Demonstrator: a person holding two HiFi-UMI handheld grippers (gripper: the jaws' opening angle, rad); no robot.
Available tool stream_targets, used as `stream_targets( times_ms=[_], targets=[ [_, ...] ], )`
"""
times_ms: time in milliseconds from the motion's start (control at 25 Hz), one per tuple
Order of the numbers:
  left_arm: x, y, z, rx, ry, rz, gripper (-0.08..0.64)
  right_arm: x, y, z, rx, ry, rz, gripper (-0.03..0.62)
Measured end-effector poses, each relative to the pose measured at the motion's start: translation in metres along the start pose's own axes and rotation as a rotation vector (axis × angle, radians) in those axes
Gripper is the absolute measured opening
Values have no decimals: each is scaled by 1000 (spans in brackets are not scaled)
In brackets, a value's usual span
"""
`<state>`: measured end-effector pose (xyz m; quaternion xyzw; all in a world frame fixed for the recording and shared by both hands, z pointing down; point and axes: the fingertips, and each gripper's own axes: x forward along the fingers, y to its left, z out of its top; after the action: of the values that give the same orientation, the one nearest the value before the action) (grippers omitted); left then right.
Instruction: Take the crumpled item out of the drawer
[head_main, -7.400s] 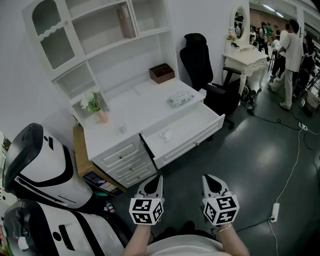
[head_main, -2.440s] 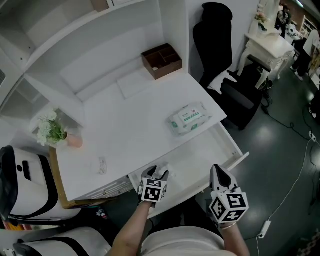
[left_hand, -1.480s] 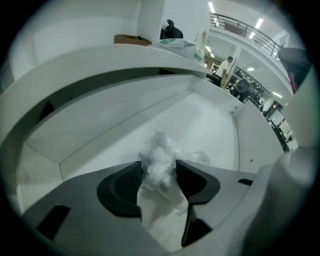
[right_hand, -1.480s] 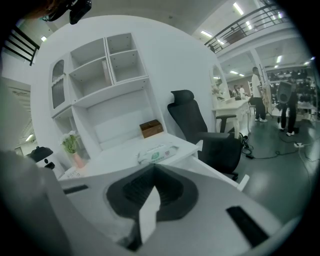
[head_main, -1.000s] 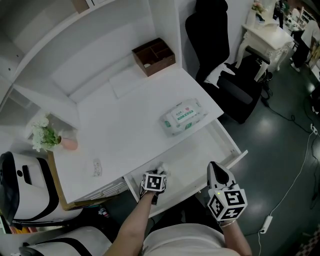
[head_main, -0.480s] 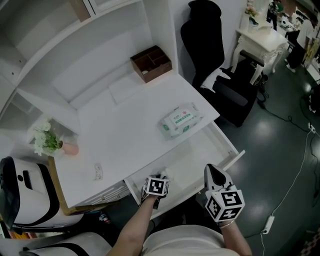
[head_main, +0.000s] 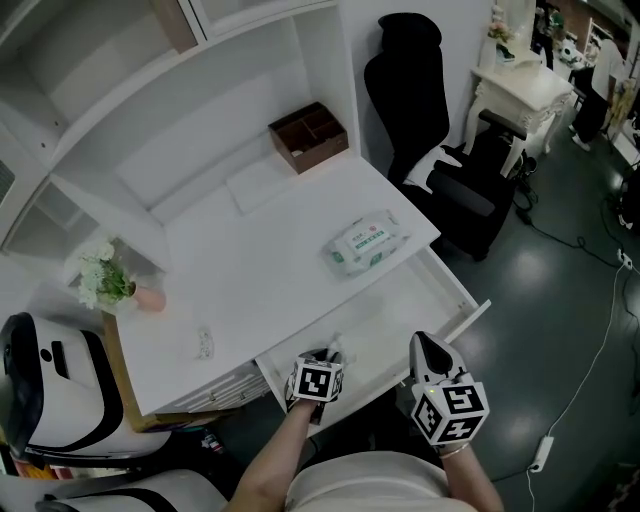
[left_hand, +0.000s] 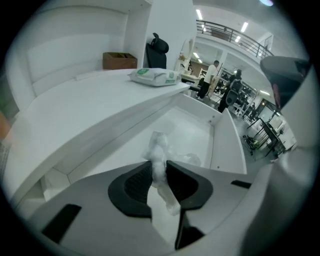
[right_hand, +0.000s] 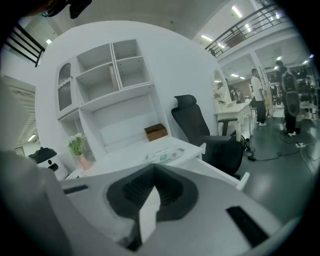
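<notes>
The crumpled item (left_hand: 159, 150), a white wad of thin paper or film, is pinched between the black pads of my left gripper (left_hand: 159, 172). It stands up above the pads, just over the floor of the open white drawer (left_hand: 220, 145). In the head view the left gripper (head_main: 322, 362) is at the near left corner of the drawer (head_main: 420, 300), with the crumpled item (head_main: 333, 350) at its tip. My right gripper (head_main: 428, 350) hovers at the drawer's front edge with nothing in it. In the right gripper view the right gripper (right_hand: 154, 172) has its jaws together.
A pack of wet wipes (head_main: 366, 243) lies on the white desk top above the drawer. A brown box (head_main: 308, 136) sits at the back and a flower pot (head_main: 105, 283) at the left. A black chair (head_main: 420, 90) stands to the right and a white machine (head_main: 50, 390) to the left.
My left gripper has drawn back a little toward the drawer's front, with the white wad now at its tip. The right gripper has hardly moved.
</notes>
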<state>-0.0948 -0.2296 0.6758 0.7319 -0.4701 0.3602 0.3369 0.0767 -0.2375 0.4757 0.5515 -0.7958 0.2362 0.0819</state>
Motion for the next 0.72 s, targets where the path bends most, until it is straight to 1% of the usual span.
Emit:
stream_targets(
  times_ms=[160,400,720],
  targets=[
    [-22,-7,15,21,-66,5,85,-6,3,0,0,-10,-4,2],
    [-51,-17,38,43,-166,-12,85,-13,9,-2,-2,-22,-4,2],
    [-95,-22,64,76,-298,-3,85,-22,16,-2,-6,-43,-10,2]
  ],
)
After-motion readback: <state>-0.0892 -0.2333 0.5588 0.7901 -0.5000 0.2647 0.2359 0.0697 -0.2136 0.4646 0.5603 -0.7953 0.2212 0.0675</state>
